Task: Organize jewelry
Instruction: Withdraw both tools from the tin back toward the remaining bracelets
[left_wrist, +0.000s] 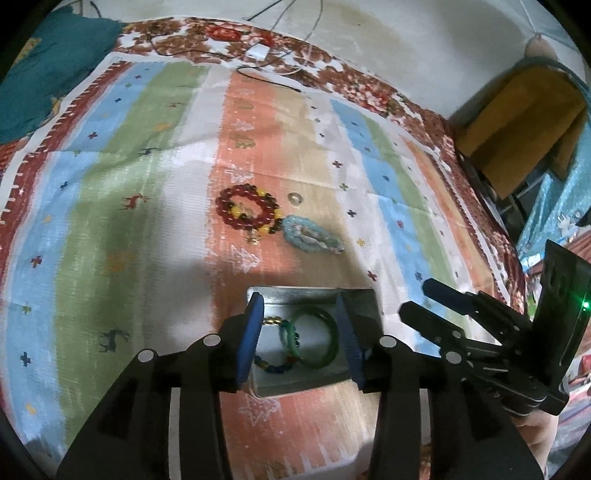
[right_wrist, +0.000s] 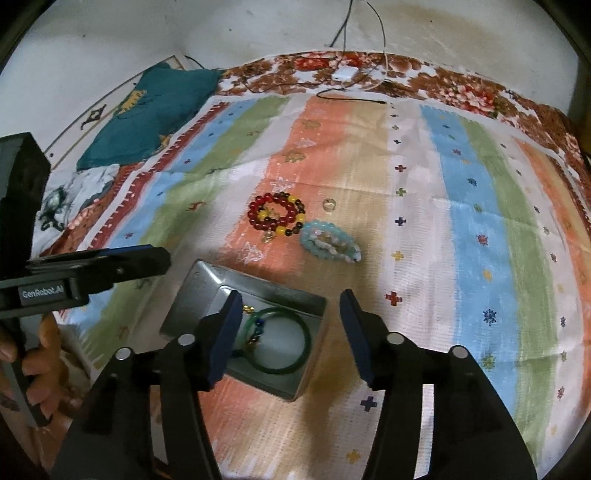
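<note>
A small metal tin (left_wrist: 317, 384) (right_wrist: 314, 362) lies open on the striped cloth and holds a green bangle (left_wrist: 319, 338) (right_wrist: 280, 339) and a thin beaded bracelet (left_wrist: 275, 367). My left gripper (left_wrist: 301, 341) is open, its fingers on either side of the tin. My right gripper (right_wrist: 288, 336) is open just above the tin's right edge, empty; it shows in the left wrist view (left_wrist: 428, 299). Beyond the tin lie a red and yellow bead bracelet (left_wrist: 247, 210) (right_wrist: 277, 216), a pale blue bead bracelet (left_wrist: 310, 234) (right_wrist: 327, 240) and a small ring (left_wrist: 294, 198) (right_wrist: 328, 204).
A striped cloth (left_wrist: 147, 221) (right_wrist: 461, 240) covers a floral bedspread (right_wrist: 461, 88). A teal cushion (left_wrist: 48, 74) (right_wrist: 155, 107) lies at the far left. A white charger with cables (left_wrist: 258, 51) (right_wrist: 345, 72) lies near the wall. A brown box (left_wrist: 517, 122) stands off the right side.
</note>
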